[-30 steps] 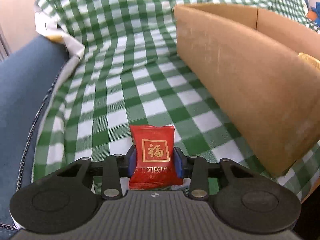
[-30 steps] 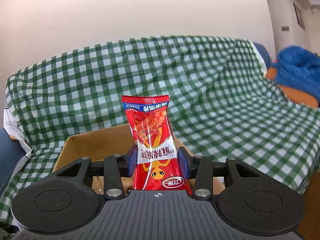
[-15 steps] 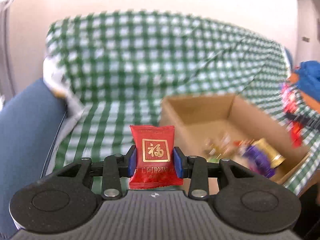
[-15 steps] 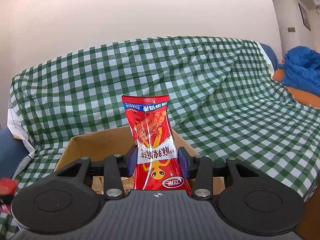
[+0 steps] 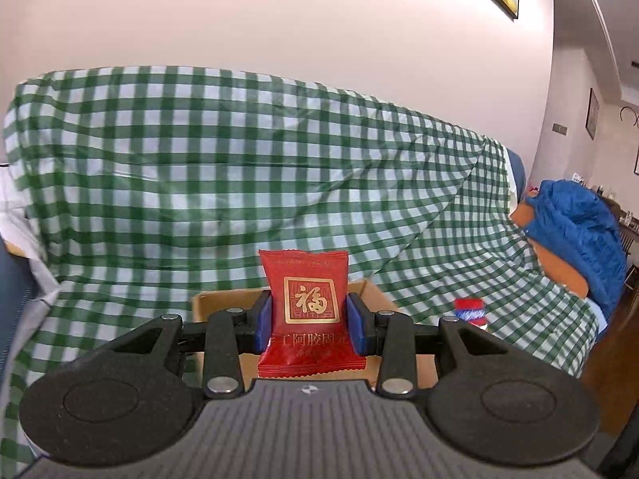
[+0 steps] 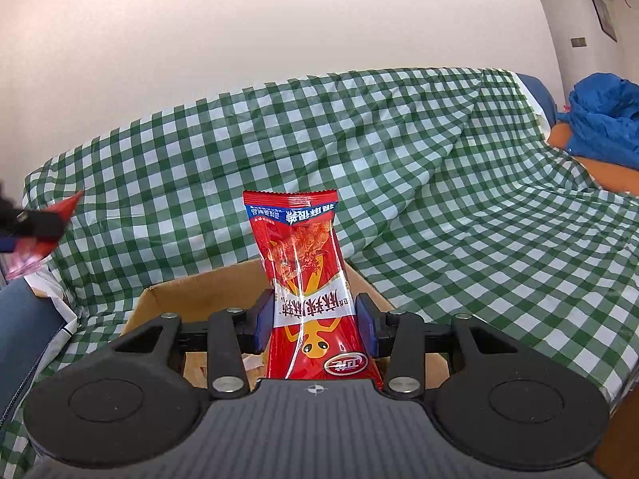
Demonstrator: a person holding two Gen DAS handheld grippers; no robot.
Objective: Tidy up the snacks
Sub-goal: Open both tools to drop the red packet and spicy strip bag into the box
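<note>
Left wrist view: the left gripper (image 5: 310,325), clamping a red sachet (image 5: 307,311), had risen above the cardboard box (image 5: 223,299), ready to drop; the right gripper (image 6: 315,325) gripped a peanut packet (image 6: 303,291).

Bright, even daylight; fisheye-warped edges

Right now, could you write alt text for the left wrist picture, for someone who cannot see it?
The left gripper clamps a small red foil snack packet with a gold square emblem upright between its blue pads. Behind it sit an open brown cardboard box and a sofa draped in green-and-white checked cloth.
</note>
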